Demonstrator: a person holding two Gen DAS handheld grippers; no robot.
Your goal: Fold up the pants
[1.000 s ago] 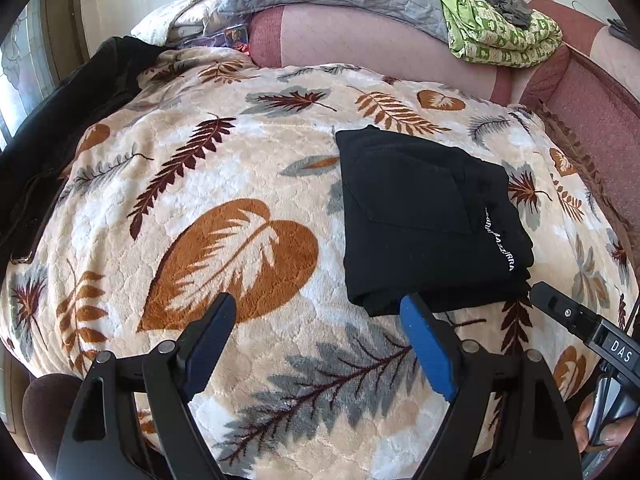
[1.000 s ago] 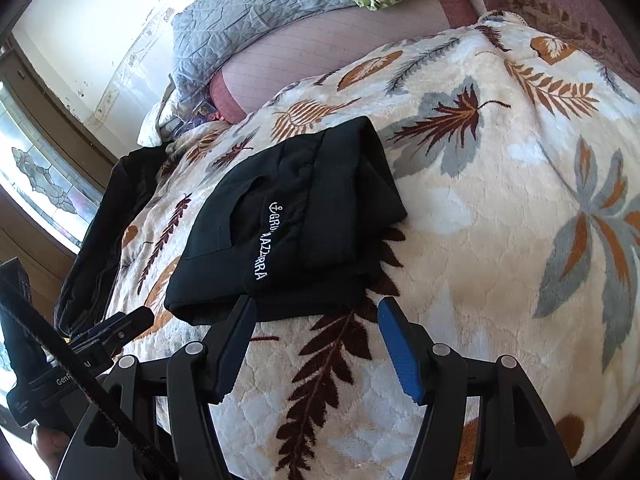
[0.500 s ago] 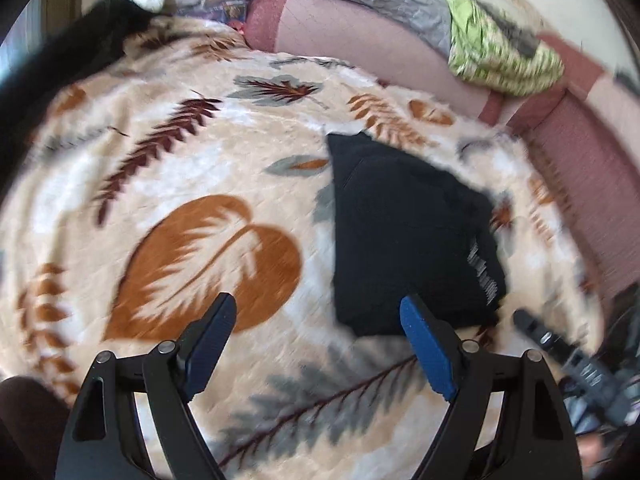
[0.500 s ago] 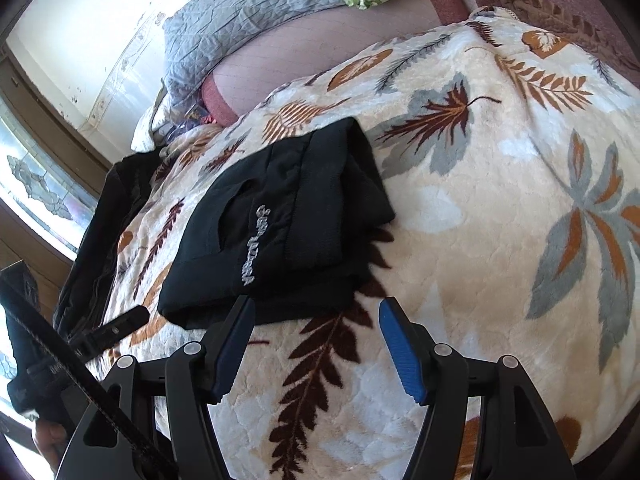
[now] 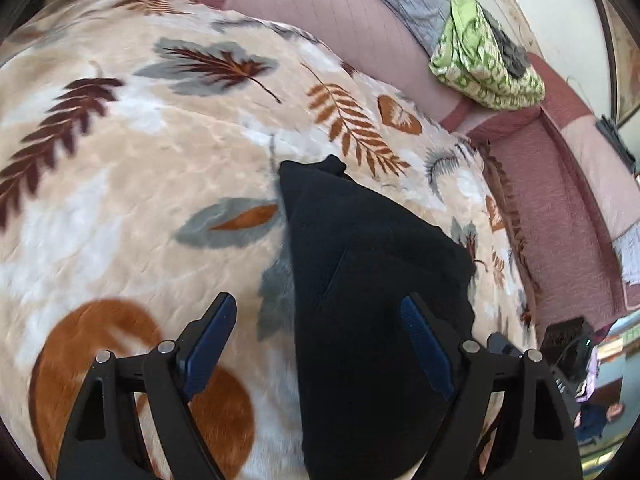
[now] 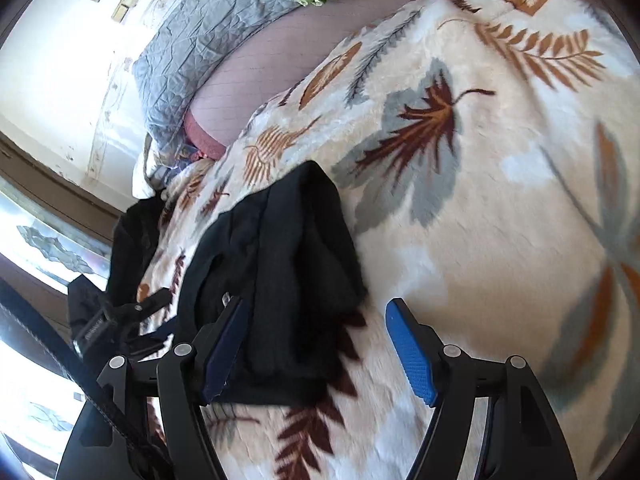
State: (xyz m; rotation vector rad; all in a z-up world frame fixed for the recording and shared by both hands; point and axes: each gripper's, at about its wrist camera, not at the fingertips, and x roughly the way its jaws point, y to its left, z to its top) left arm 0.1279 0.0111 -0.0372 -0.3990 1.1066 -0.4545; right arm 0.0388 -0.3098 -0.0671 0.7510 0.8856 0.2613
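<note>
Only the right view shows the left claw [image 6: 160, 300]; both gape over pants [image 5: 372, 280].

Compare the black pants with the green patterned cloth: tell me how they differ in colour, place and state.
The black pants are plain and dark; the green patterned cloth is bright lime with a pale print. The black pants lie folded into a flat bundle on the leaf-print blanket; the green patterned cloth sits higher, on the pink sofa back beside a grey quilt. The black pants are close to both cameras; the green patterned cloth is far off. Both are folded fabric.
</note>
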